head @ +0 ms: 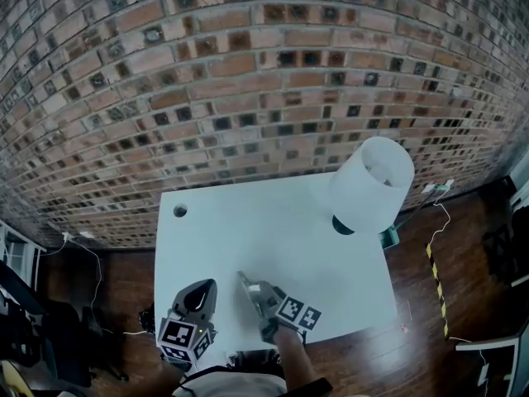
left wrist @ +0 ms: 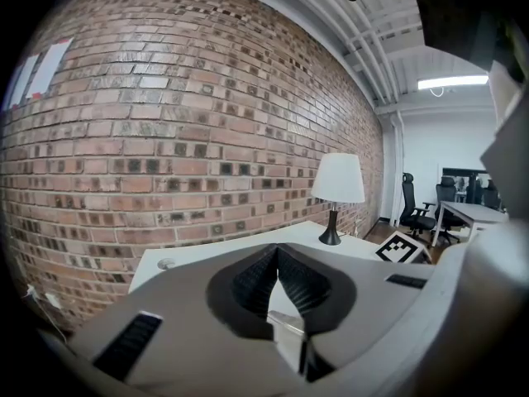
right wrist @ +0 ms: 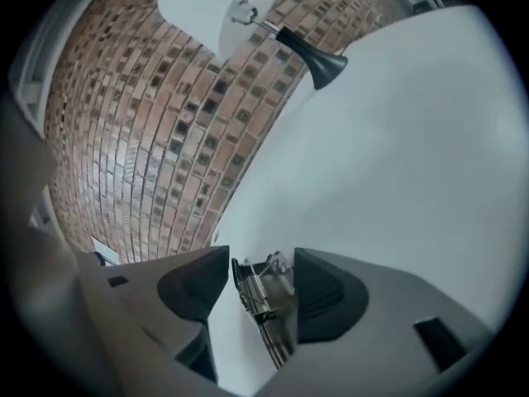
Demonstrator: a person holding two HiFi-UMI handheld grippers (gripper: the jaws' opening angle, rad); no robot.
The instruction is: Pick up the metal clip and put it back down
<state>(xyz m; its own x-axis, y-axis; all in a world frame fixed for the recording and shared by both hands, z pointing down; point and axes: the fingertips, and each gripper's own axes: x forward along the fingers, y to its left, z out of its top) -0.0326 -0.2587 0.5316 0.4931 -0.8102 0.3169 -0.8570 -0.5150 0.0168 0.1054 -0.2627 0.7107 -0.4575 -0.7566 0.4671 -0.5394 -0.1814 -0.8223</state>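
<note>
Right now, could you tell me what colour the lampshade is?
White lampshade, clearest in the left gripper view.

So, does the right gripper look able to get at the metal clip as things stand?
Probably yes: the metal clip sits right between the open jaws of the right gripper, close to one pad, with nothing else in the way.
</note>
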